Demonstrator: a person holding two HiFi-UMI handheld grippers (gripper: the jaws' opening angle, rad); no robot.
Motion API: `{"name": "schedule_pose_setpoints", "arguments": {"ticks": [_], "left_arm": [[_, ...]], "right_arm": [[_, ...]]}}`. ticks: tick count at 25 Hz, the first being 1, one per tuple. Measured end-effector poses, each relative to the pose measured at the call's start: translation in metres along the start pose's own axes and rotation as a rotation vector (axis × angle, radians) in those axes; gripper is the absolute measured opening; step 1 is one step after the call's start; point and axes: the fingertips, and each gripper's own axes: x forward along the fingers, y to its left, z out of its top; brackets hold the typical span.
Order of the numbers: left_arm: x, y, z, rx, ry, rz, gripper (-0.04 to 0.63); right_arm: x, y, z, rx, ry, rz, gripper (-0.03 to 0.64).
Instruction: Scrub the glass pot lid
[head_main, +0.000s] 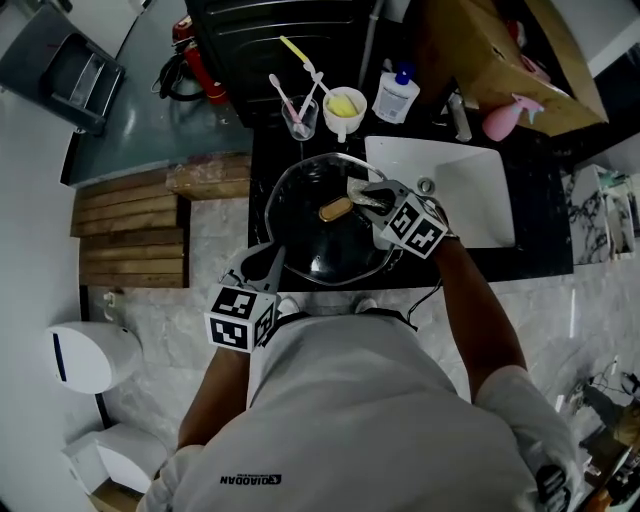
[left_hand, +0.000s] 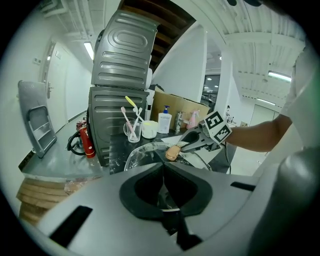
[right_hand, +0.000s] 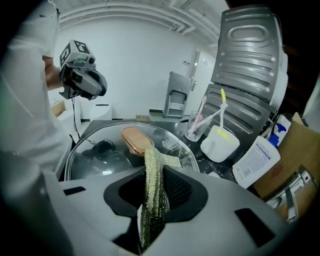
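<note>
The glass pot lid (head_main: 318, 240) lies tilted over the black counter, its copper-coloured knob (head_main: 335, 209) near the middle. My left gripper (head_main: 274, 260) is shut on the lid's near-left rim; in the left gripper view the jaws (left_hand: 164, 194) meet on the glass edge, with the lid (left_hand: 145, 152) and knob (left_hand: 172, 151) beyond. My right gripper (head_main: 363, 196) is shut on a glittery yellow-green scrub pad (right_hand: 152, 185), whose free end rests on the lid (right_hand: 100, 150) beside the knob (right_hand: 136, 140). The right gripper (right_hand: 152, 202) hovers at the lid's far right side.
Behind the lid stand a glass with toothbrushes (head_main: 299, 115), a white cup (head_main: 344, 108) and a soap bottle (head_main: 396, 95). A white sink (head_main: 470, 190) lies to the right, with a pink spray bottle (head_main: 505, 118) behind it. Wooden slats (head_main: 130, 230) are on the left.
</note>
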Motion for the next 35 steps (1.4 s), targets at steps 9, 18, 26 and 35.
{"name": "schedule_pose_setpoints", "arguments": {"ticks": [9, 18, 26, 35], "left_arm": [[0.001, -0.006, -0.006, 0.037, 0.022, -0.093, 0.018], [0.004, -0.008, -0.01, 0.072, 0.027, -0.177, 0.018], [0.004, -0.01, -0.015, 0.105, 0.045, -0.234, 0.018], [0.002, -0.017, -0.017, 0.148, 0.059, -0.285, 0.018]], "right_arm": [[-0.012, 0.018, -0.012, 0.085, 0.027, -0.076, 0.094], [-0.017, 0.039, -0.01, 0.18, 0.064, -0.148, 0.094], [-0.017, 0.057, -0.003, 0.314, 0.056, -0.219, 0.1], [-0.014, 0.08, 0.009, 0.375, 0.039, -0.273, 0.103]]}}
